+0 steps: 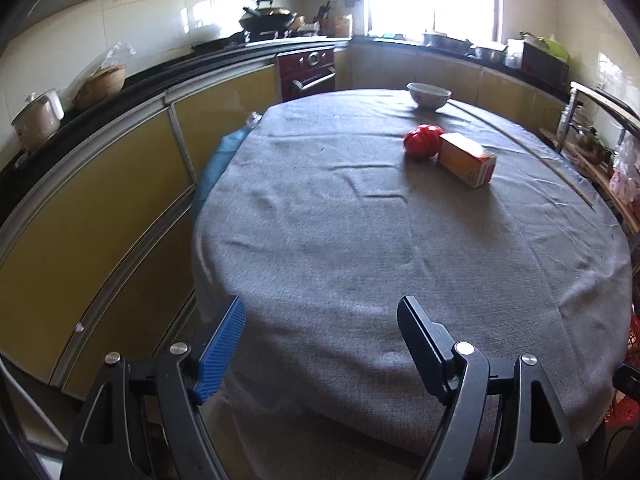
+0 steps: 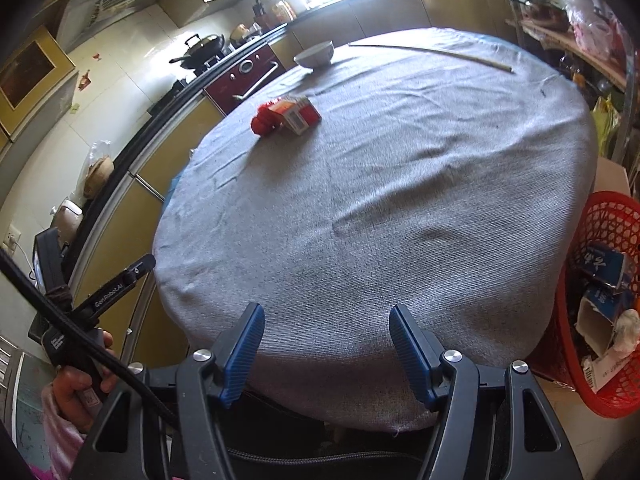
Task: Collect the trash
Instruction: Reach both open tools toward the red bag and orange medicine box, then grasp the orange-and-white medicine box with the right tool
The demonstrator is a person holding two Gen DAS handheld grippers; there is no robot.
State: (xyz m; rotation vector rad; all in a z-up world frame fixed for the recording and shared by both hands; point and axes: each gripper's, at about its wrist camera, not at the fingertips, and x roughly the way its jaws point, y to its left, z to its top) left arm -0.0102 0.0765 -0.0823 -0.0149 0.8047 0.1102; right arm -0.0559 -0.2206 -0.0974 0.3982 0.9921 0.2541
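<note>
Trash remained on the table [image 1: 360, 240]: an orange carton [image 1: 467, 158] lay on its side touching a red crumpled wrapper [image 1: 421, 141], both far across the grey cloth, with a white bowl [image 1: 429, 95] beyond them near the far edge and a thin stick [image 2: 432, 53] along the rim. Beside the table, on the right, a red basket [image 2: 600, 216] already held cartons and scraps of paper, suggesting the job was partly done. Both the left claw [image 1: 320, 344] and the right claw [image 2: 326, 350] stood open and empty over the near edge, well apart from the two pieces judged left to collect.
</note>
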